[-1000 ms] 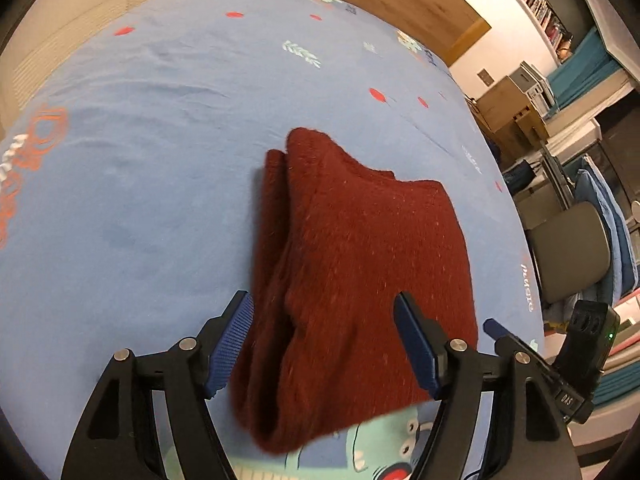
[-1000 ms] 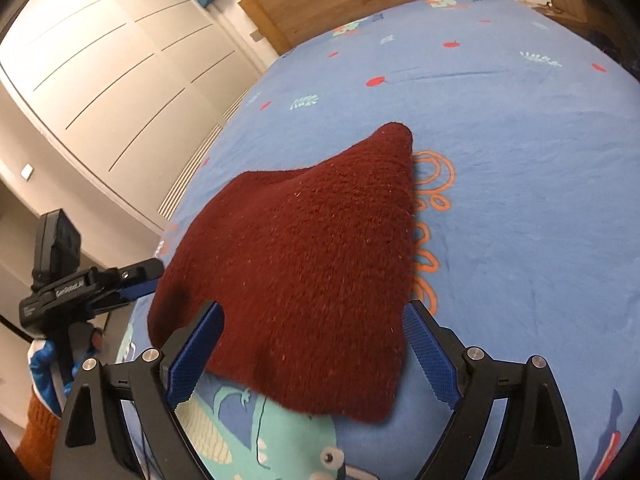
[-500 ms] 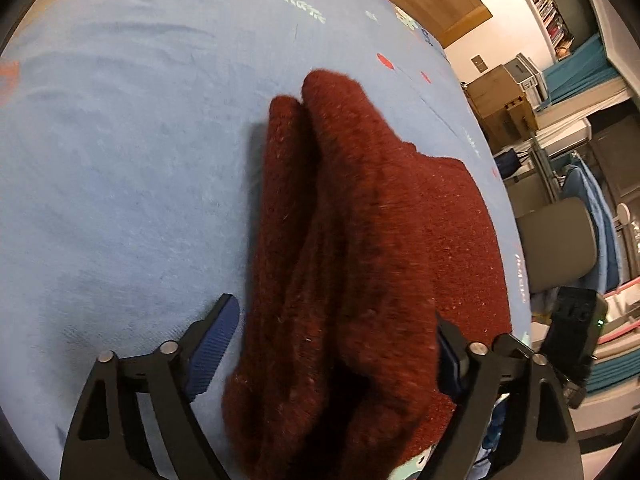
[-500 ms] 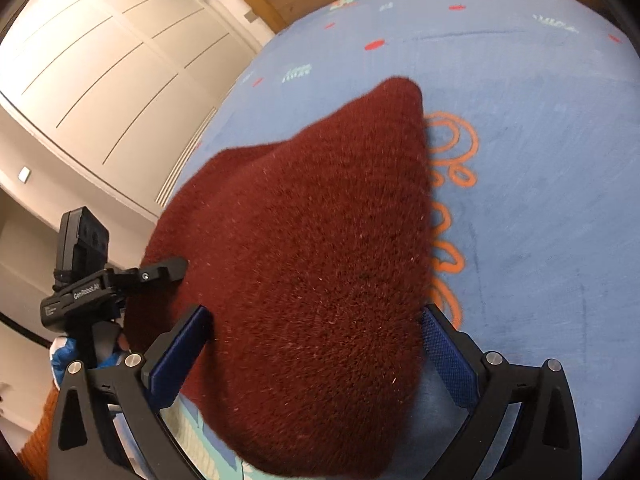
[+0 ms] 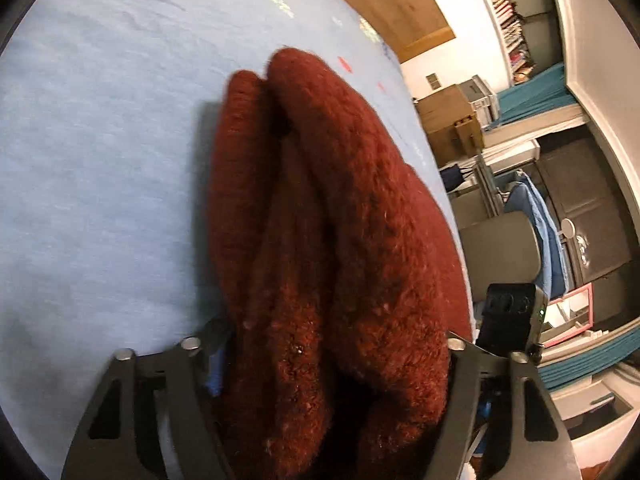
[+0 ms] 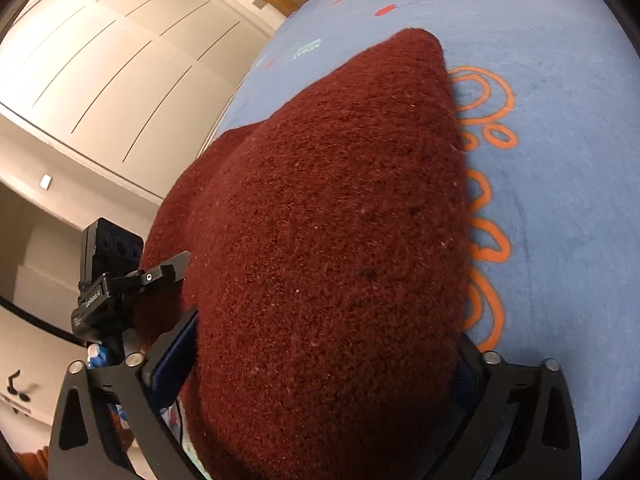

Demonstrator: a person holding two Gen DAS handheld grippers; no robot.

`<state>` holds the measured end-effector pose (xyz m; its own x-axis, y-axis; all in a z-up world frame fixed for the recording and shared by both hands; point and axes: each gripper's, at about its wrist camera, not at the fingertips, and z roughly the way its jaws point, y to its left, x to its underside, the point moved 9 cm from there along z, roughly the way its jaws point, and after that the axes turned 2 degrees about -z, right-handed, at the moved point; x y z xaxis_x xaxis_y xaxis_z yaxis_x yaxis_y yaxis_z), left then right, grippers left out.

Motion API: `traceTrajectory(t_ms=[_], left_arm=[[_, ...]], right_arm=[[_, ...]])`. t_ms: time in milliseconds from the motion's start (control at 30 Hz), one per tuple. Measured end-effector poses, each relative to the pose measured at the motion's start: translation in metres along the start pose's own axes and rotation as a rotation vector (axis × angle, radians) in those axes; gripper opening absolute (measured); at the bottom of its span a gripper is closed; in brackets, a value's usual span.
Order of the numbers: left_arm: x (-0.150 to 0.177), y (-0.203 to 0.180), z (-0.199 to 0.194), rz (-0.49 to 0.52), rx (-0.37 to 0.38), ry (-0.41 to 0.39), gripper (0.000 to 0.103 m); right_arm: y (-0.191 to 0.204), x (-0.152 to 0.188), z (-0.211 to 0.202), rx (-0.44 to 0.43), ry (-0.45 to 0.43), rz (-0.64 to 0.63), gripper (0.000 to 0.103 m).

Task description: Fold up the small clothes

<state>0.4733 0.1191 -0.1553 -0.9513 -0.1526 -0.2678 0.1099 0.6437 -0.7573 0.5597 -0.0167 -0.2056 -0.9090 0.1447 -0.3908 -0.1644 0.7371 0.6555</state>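
Dark red knit garment [image 5: 332,248], partly folded, lies on blue bedsheet [image 5: 100,160]. Left gripper [image 5: 332,364] jaws just closing around bunched near edge; clamped or not, cannot tell. Right gripper [image 6: 320,364] spread wide, straddling fabric, pads apart. Advice: seat all layers before pinching.

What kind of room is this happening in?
Most likely a bedroom at home. The red knit garment lies on a bed with a printed blue sheet and wooden headboard; fitted wardrobe doors stand beside it, with bookshelves across the room.
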Motion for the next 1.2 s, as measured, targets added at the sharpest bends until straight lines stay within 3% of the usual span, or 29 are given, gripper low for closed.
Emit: traceTrajectory(t_ms=[200, 400, 567, 733, 867, 1067, 1200], left_arm=[[-0.009, -0.013, -0.011, -0.019, 0.050, -0.054, 0.049], [-0.020, -0.068, -0.010, 0.032, 0.139, -0.078, 0.047], [-0.036, -0.115, 0.023, 0.091, 0.181, -0.074, 0.047], [-0.025, -0.110, 0.067, 0.110, 0.089, 0.003, 0.047], [-0.006, -0.082, 0.097, 0.122, -0.049, 0.085, 0.052], [0.004, -0.068, 0.094, 0.154, -0.124, 0.093, 0.068], [0.009, -0.070, 0.097, 0.185, -0.171, 0.073, 0.072]], right_arm=[[0.005, -0.005, -0.012, -0.018, -0.010, -0.029, 0.073], [0.004, -0.029, -0.054, -0.022, -0.116, -0.022, 0.071], [-0.007, -0.050, -0.100, 0.010, -0.195, -0.052, 0.071], [-0.038, -0.043, -0.111, 0.068, -0.185, -0.028, 0.071], [-0.073, -0.022, -0.093, 0.132, -0.113, 0.007, 0.074], [-0.083, 0.007, -0.088, 0.158, -0.067, -0.051, 0.080], [-0.096, 0.028, -0.097, 0.168, -0.052, -0.056, 0.079]])
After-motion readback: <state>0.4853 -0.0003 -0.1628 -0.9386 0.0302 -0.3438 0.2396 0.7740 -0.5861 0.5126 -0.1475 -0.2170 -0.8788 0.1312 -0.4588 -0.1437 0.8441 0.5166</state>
